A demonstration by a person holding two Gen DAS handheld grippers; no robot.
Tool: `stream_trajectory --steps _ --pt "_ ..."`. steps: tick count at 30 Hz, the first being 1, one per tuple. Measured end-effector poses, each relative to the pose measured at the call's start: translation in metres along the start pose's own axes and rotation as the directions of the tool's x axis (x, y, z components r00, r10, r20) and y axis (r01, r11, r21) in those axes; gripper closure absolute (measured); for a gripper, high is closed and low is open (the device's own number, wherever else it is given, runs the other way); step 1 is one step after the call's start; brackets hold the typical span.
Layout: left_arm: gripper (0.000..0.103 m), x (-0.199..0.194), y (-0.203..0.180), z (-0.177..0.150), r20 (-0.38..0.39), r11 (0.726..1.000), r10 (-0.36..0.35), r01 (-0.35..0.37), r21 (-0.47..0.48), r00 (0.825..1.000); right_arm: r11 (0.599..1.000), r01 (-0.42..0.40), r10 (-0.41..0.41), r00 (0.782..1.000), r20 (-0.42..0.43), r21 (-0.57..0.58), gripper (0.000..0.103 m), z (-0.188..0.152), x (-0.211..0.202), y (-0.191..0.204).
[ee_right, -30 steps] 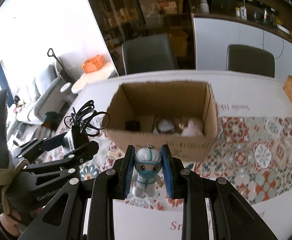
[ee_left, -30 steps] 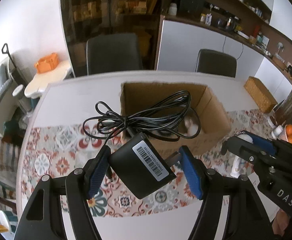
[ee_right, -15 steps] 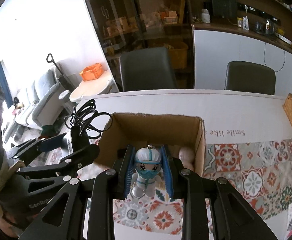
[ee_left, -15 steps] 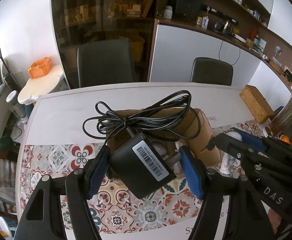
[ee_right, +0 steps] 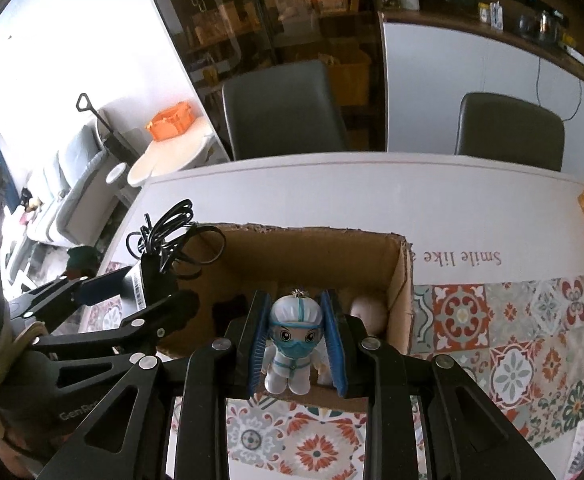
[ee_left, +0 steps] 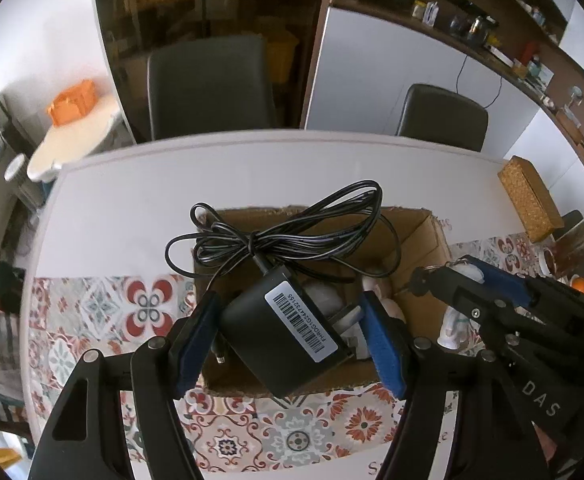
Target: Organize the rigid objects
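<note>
So both grippers are over the open cardboard box (ee_left: 431,236) sitting mid-frame on the white table (ee_left: 132,208); the left gripper (ee_left: 292,340) has its blue fingers (ee_left: 379,344) clamped on a black power adapter (ee_left: 280,336), turned at an angle with the barcode label up, and its bundled black cable (ee_left: 292,232) fans out above it toward the centre of the frame, hanging over the box opening; in the right wrist view the right gripper (ee_right: 297,340) is squeezed narrow around a little toy figure (ee_right: 293,344) in a white suit and blue mask, upright and facing the camera, low centre of the frame and right over the near wall of the box; you can see a couple of pale rounded things (ee_right: 367,314) already down inside the box to the right of the figure, can't tell what they are; the patterned tile runner (ee_right: 511,328) covers the near part of the table, lower right of that frame, with "Smile like" printed on the white strip beyond it; two dark chairs (ee_right: 284,108) stand at the far side in the upper half, and a woven brown box (ee_left: 529,200) sits at the right edge of the left view.
</note>
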State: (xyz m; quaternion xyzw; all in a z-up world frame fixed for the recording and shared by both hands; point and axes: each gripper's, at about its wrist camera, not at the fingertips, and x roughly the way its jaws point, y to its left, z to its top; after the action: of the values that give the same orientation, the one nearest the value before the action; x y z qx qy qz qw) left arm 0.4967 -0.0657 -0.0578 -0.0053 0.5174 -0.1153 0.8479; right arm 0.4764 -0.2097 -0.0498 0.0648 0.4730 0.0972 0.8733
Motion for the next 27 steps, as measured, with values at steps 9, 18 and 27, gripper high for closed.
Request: stream_trajectory --steps 9,18,27 --pt "0.019 0.016 -0.002 -0.003 -0.008 0.997 0.083 -0.083 0.006 0.997 1.000 0.009 -0.008 0.999 -0.052 0.022 0.076 0.001 0.024 -0.010" --pt "0.003 -0.011 0.030 -0.023 0.032 0.984 0.159 -0.156 -0.080 0.987 0.998 0.063 -0.062 0.996 -0.057 0.013 0.042 0.001 0.023 -0.001" --pt "0.000 -0.051 0.038 -0.057 0.099 0.973 0.221 -0.211 -0.097 0.970 0.997 0.069 -0.068 0.995 -0.071 0.016 0.035 -0.025 -0.004 0.011"
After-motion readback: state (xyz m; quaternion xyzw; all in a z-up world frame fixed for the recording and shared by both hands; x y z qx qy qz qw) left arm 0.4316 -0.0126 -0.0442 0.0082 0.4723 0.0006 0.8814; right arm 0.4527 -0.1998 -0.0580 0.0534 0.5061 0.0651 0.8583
